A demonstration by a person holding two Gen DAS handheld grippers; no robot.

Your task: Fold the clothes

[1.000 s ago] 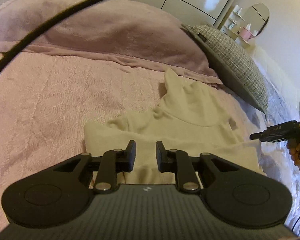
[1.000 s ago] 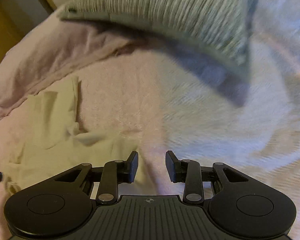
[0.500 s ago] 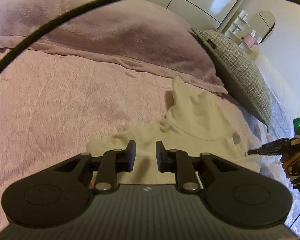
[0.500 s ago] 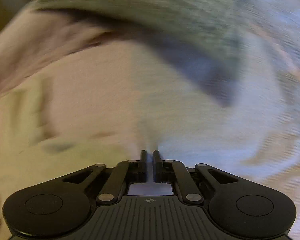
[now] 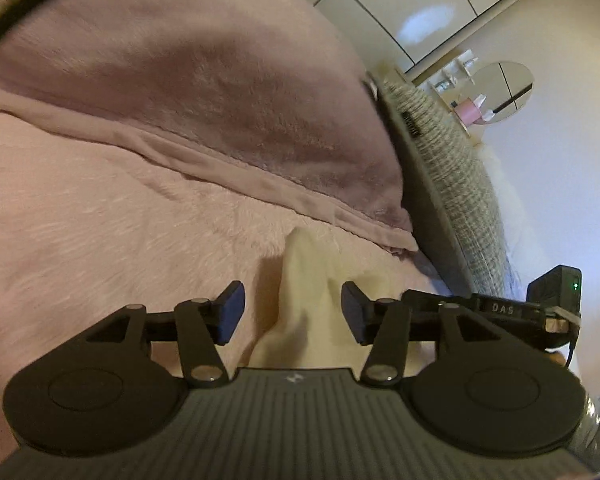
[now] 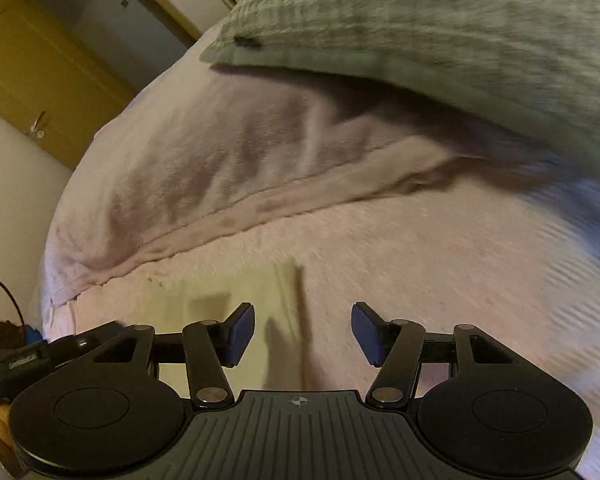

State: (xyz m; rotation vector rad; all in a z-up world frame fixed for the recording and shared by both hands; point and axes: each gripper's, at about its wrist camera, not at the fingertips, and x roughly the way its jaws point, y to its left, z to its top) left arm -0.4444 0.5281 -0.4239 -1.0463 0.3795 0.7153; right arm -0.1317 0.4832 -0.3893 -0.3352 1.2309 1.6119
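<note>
A cream garment (image 5: 306, 280) lies on the pink bedspread (image 5: 100, 248). In the left wrist view a raised fold of it stands between my open left gripper's (image 5: 292, 312) fingers, near the pads; I cannot tell if they touch it. In the right wrist view a strip of the garment (image 6: 276, 320) lies under my open right gripper (image 6: 303, 334), nearer its left finger. The right gripper (image 5: 500, 312) also shows at the right edge of the left wrist view, and the left gripper (image 6: 40, 356) at the lower left of the right wrist view.
A mauve plush blanket (image 5: 220, 92) is bunched across the head of the bed. A grey checked pillow (image 6: 440, 28) leans beside it on the right. Wardrobe doors, a round mirror (image 5: 500, 92) and a wooden door (image 6: 40, 68) stand beyond the bed.
Both grippers have moved forward and low over the garment. The left jaws have opened wider. The right jaws, shut half a second ago, now stand wide open.
</note>
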